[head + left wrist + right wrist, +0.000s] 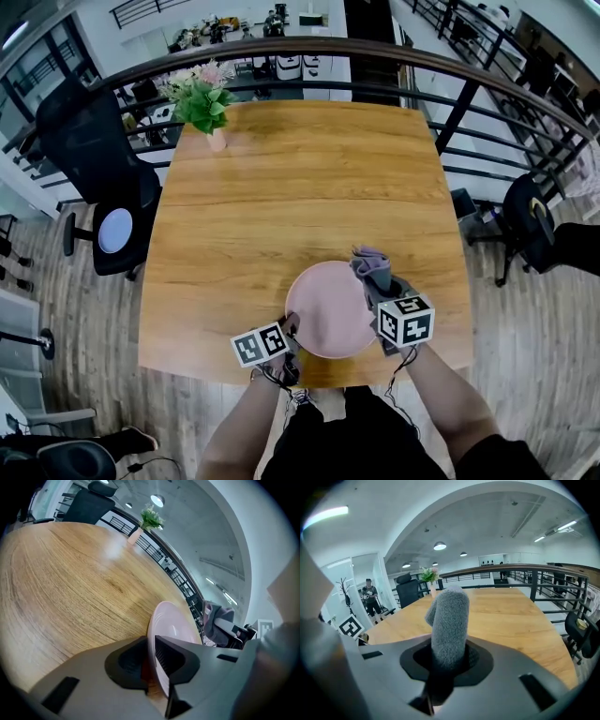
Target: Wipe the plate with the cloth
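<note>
While the pink plate (330, 309) lay flat on the table (281, 187) (near its front edge), the left gripper (292, 329) had its jaws a little apart around the rim. The right gripper (377, 278) squeezed the gray cloth (370, 259) just beside the plate.

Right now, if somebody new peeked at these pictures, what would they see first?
Probably the round pink plate near the front edge of the wooden table, with its rim between the jaws of the left gripper. Next comes the fuzzy grey cloth, pinched in the right gripper by the plate's far right rim. At the table's back left corner stands a little vase of flowers.
</note>
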Demonstrator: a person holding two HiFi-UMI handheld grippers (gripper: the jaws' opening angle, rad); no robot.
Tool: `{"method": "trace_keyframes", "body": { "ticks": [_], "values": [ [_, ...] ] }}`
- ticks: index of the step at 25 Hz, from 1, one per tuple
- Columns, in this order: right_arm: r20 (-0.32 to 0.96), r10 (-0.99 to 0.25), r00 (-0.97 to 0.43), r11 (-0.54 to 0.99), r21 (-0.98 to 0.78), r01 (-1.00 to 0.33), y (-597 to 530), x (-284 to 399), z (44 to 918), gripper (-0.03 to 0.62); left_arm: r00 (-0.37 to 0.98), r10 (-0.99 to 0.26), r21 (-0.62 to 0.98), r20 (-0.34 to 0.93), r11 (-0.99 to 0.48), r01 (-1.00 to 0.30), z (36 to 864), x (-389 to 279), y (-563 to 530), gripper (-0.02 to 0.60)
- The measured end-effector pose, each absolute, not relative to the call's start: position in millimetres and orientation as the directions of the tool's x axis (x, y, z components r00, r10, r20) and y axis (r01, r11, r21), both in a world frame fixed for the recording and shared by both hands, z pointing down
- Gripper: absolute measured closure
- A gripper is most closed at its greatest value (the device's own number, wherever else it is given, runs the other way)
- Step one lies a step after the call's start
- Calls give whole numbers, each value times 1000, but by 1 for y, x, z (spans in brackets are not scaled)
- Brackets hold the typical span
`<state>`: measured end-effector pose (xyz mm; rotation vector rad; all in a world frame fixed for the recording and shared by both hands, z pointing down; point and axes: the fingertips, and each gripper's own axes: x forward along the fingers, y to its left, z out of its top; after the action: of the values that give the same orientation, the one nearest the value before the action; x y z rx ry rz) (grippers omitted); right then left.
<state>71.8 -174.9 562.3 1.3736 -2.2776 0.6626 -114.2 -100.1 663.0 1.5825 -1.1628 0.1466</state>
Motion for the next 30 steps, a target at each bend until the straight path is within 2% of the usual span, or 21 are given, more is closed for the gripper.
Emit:
{"method": "trace_keyframes", "body": {
  "ticks": [4,9,12,16,23,30],
  "values": [
    [518,-732,-442,422,-165,-892,-167,64,544,522,516,-605,668,606,34,-744,653,-121,-101,453],
    [486,-753,-444,420,-164,-892,-153,54,527,522,469,-658,559,589,-87,-825,618,-141,-102,449],
    [469,-765,-441,413,-168,-895,-141,54,516,522,467,-693,478,548,-199,-856,587,-143,-98,466],
    [443,-783,-435,405,-166,-899,-125,49,503,522,481,-728,349,489,-342,-873,549,-148,-91,545],
    [410,-813,-413,400,-122,-908,-94,47,480,522,538,-744,225,396,-490,-842,496,-147,-74,555],
    [379,-827,-416,405,-113,-907,-61,60,459,522,556,-746,178,367,-530,-829,476,-129,-49,563]
  ]
}}
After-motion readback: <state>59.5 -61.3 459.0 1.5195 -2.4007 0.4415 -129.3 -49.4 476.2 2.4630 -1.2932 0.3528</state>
